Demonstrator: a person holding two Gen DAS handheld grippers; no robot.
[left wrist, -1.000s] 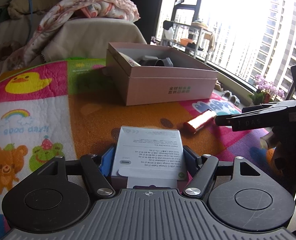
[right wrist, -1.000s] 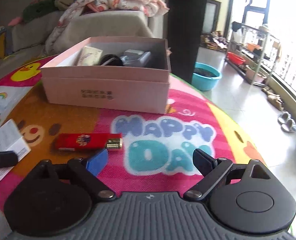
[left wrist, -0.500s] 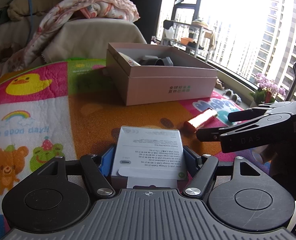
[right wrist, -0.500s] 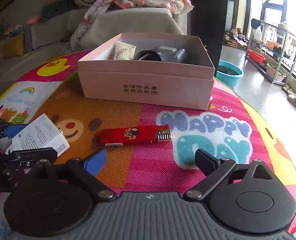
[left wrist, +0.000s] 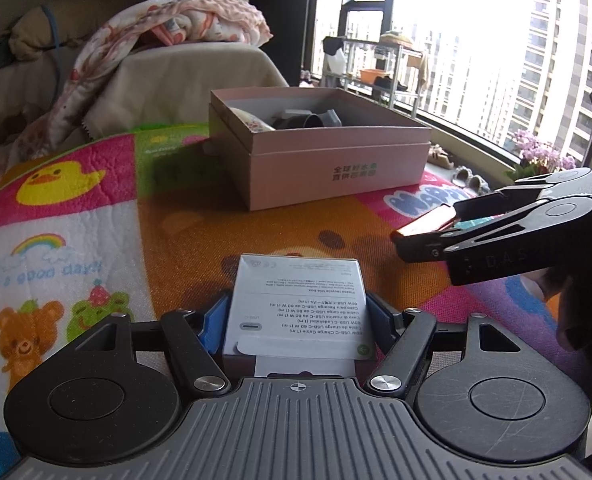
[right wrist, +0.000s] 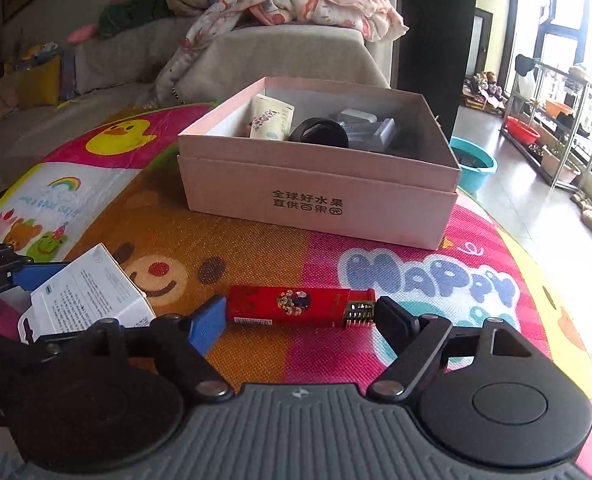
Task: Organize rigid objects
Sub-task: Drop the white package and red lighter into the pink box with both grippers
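My left gripper (left wrist: 296, 312) is shut on a white USB-C cable box (left wrist: 298, 304), which rests low over the colourful play mat; the box also shows in the right wrist view (right wrist: 84, 296). My right gripper (right wrist: 296, 314) is open, its fingers either side of a red lighter (right wrist: 300, 306) lying crosswise on the mat; the lighter's ends are close to both pads. The lighter also shows in the left wrist view (left wrist: 426, 222). An open pink cardboard box (right wrist: 320, 196) stands behind, holding a cream pouch, a black ring and grey items.
The play mat (right wrist: 256, 252) covers a round table whose edge curves off at the right. A sofa with a blanket (right wrist: 296, 4) lies behind the box. A blue basin (right wrist: 474, 164) and shelving stand on the floor at the right.
My right gripper has moved forward and left until the red lighter lies between its open fingers. My left gripper has stayed still, holding the white box.
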